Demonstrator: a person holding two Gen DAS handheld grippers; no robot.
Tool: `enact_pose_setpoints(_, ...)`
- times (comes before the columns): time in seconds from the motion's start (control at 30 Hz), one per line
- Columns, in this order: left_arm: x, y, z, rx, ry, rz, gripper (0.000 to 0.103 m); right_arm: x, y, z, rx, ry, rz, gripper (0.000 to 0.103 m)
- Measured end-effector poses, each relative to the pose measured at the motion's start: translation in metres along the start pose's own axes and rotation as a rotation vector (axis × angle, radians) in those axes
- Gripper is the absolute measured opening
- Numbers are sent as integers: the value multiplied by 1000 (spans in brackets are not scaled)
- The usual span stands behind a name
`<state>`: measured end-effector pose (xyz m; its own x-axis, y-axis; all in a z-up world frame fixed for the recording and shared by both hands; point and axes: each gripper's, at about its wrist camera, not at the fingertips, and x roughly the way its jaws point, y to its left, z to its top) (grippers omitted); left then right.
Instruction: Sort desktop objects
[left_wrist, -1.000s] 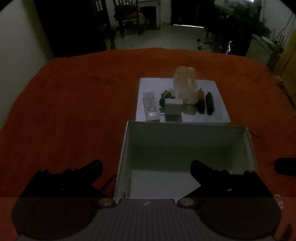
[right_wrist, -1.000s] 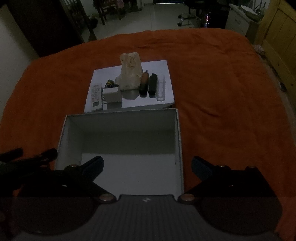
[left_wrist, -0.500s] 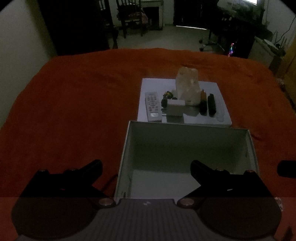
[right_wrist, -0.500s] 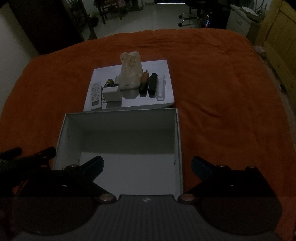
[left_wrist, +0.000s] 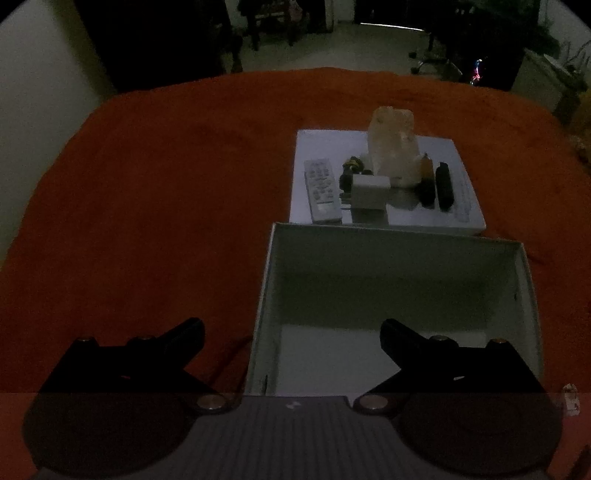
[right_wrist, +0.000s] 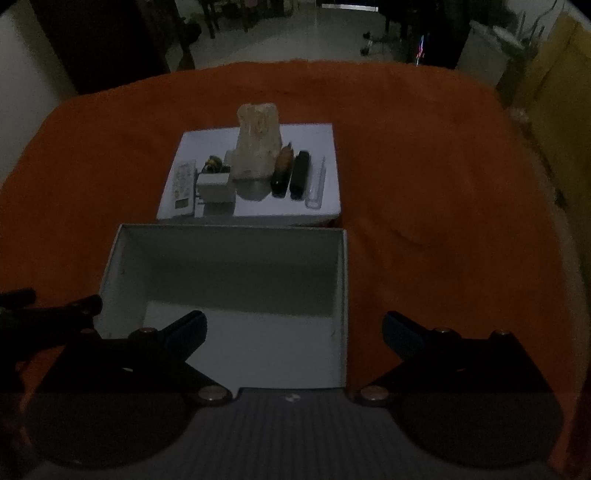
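An empty white box (left_wrist: 391, 243) (right_wrist: 229, 236) sits on the orange cloth close in front of me. Behind it a flat white lid (left_wrist: 325, 142) (right_wrist: 314, 136) carries a white remote (left_wrist: 321, 190) (right_wrist: 183, 188), a white charger block (left_wrist: 370, 192) (right_wrist: 214, 186), a tall pale bag (left_wrist: 393, 147) (right_wrist: 258, 140), a brown-and-black item (left_wrist: 426, 181) (right_wrist: 282, 171), a black item (left_wrist: 444, 186) (right_wrist: 300, 175) and a clear tube (right_wrist: 317, 184). My left gripper (left_wrist: 291, 336) is open and empty above the box's near left wall. My right gripper (right_wrist: 293, 328) is open and empty over the box's near part.
The orange cloth (left_wrist: 147, 203) covers the whole table. The left gripper's fingers (right_wrist: 55, 310) show at the left edge of the right wrist view. Chairs and furniture (left_wrist: 269, 22) stand on the floor beyond the table. A wooden cabinet (right_wrist: 561, 122) stands at the right.
Both views have drifted back and slightly up, so the box and lid sit a little farther off. Both grippers stay open and empty.
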<state>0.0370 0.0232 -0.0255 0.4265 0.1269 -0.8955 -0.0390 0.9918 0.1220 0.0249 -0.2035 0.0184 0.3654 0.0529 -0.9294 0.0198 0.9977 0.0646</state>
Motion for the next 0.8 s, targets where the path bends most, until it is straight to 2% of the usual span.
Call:
enact_pose_setpoints(0.27, 1, 10, 36, 1, -33, -1, 103, 8, -20, 45, 53, -25, 30, 103)
enact_pose_setpoints(0.4, 6, 10, 57, 33, -44, 3, 103, 10, -22, 69, 58, -53, 34, 103)
enact_pose_setpoints(0.8, 52, -9, 118, 49, -70, -31, 103, 55, -25, 135, 79, -83, 31, 103)
